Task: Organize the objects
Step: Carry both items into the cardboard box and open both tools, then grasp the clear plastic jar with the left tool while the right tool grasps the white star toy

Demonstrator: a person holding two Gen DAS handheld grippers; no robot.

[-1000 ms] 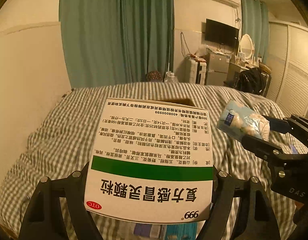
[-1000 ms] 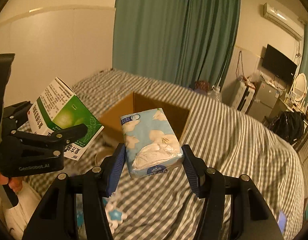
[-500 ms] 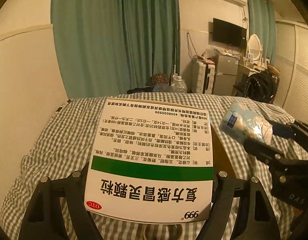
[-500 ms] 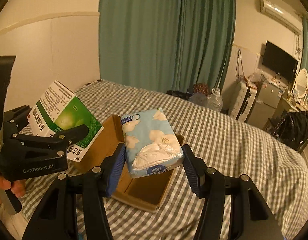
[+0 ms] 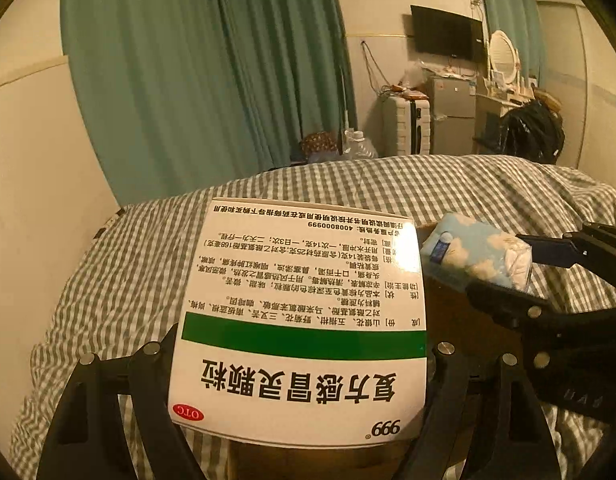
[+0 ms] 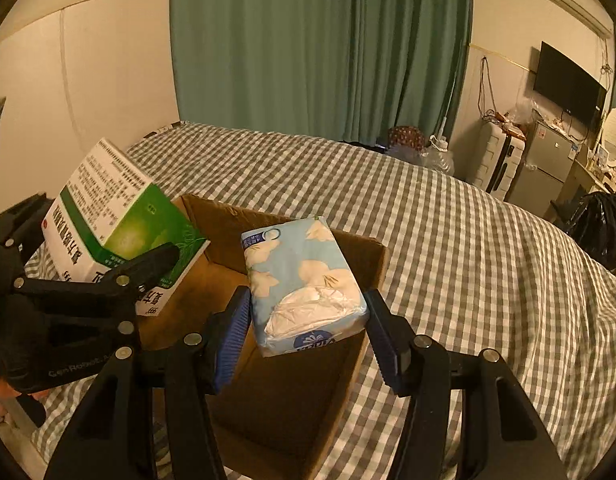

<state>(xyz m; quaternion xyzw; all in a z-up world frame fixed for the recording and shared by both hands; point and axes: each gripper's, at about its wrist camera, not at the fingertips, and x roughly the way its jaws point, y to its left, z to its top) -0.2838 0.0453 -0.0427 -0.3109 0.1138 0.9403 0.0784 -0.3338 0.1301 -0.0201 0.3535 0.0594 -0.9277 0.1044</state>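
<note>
While you hold both loads over the carton (image 6: 364,280) on the bed (image 6: 468,240), the main risk is a bad drop. Your left tongs (image 5: 300,364) pinch the medicine box (image 5: 300,320) by its sides, and in the right view it hangs tilted over the carton's left wall, so letting go now could catch that wall and tip the box onto the bedding. Your right tongs (image 6: 308,312) pinch the tissue pack (image 6: 304,284) above the carton's middle; it is soft, so a hard squeeze could crush it and a loose one let it slide out early. The two tools sit close together, and lowering both at once could knock them. The carton rests on soft bedding, so a bump may shift it.
</note>
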